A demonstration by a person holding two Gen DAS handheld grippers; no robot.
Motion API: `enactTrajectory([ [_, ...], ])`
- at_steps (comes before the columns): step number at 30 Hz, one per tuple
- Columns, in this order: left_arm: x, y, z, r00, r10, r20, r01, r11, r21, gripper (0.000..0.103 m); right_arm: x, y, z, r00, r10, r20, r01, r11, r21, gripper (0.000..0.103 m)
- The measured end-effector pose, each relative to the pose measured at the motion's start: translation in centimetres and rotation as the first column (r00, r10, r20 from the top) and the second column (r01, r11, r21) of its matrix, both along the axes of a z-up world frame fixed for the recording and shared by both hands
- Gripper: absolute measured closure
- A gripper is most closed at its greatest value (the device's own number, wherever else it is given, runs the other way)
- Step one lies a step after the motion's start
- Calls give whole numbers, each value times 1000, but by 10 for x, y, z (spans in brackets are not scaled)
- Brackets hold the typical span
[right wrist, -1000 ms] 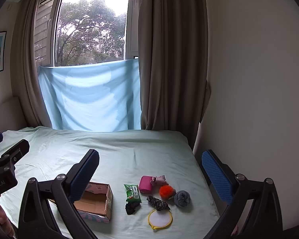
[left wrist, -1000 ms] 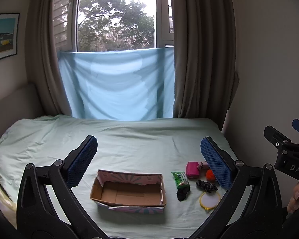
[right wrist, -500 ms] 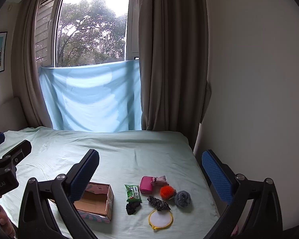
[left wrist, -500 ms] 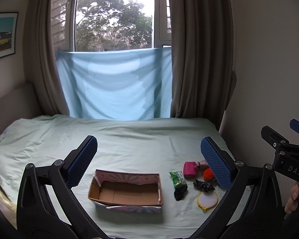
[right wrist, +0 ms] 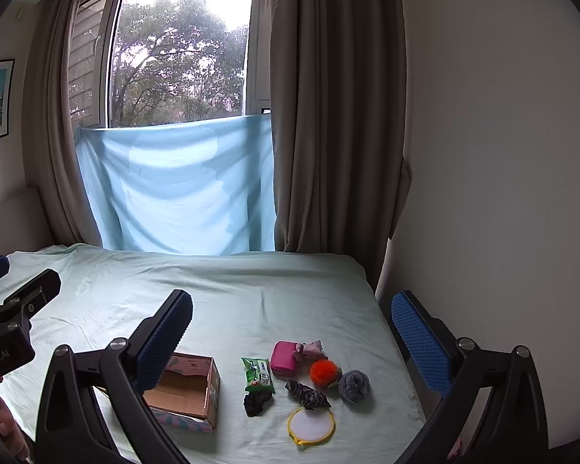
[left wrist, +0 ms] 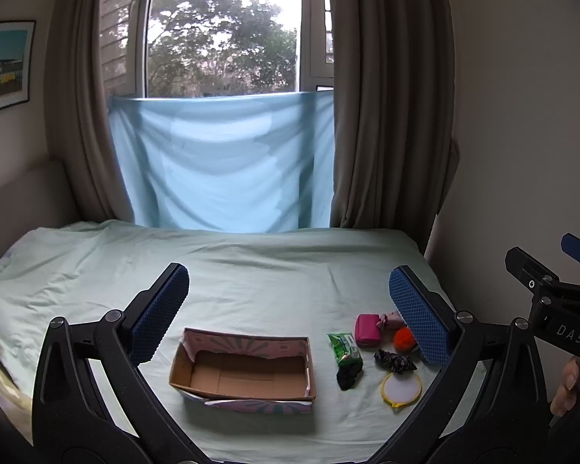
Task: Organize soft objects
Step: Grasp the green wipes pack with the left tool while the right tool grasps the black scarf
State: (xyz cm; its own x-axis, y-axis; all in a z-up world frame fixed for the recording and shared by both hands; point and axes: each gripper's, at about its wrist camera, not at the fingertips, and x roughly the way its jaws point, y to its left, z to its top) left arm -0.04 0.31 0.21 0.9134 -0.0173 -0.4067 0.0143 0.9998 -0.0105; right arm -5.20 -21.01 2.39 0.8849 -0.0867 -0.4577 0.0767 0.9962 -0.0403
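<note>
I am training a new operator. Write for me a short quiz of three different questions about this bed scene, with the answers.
1. True or false: the cardboard box already holds some items.
2. Which item lies nearest the wall side of the bed? A) green packet B) grey-blue ball C) pink pouch
3. Fill in: the left gripper and the right gripper both have their jaws ____.

Key: 1 false, the box is empty; 2 B; 3 open, holding nothing.
</note>
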Motion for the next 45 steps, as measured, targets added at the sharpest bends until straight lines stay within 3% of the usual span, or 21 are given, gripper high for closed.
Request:
enactTrajectory([
  [17, 30, 12, -7, 998, -40, -55, 38, 999, -32, 0, 12, 2, -3, 999, -45, -21, 45, 999, -3, 0],
  [22, 59, 14, -23, 987, -103, -124, 99, 994, -37, 0, 15, 0, -14, 995, -90, -46, 91, 996, 24, 0],
  [26, 87, 12, -45, 962, -192, -193, 182, 981, -67, 0, 18, -3, -31, 981, -168, -93, 171, 985, 28, 0],
  [33, 145, -7, -111, 891, -303, -338, 275, 953, -129, 0, 34, -21, -82, 943, -278, -186, 290, 956, 43, 0],
  [37, 173, -34, -155, 870, -306, -387, 285, 952, -113, 0, 49, -39, -123, 924, -308, -228, 329, 942, 62, 0],
  [45, 221, -89, -256, 833, -212, -511, 178, 977, -115, 0, 80, -77, -220, 917, -183, -354, 224, 971, 78, 0],
])
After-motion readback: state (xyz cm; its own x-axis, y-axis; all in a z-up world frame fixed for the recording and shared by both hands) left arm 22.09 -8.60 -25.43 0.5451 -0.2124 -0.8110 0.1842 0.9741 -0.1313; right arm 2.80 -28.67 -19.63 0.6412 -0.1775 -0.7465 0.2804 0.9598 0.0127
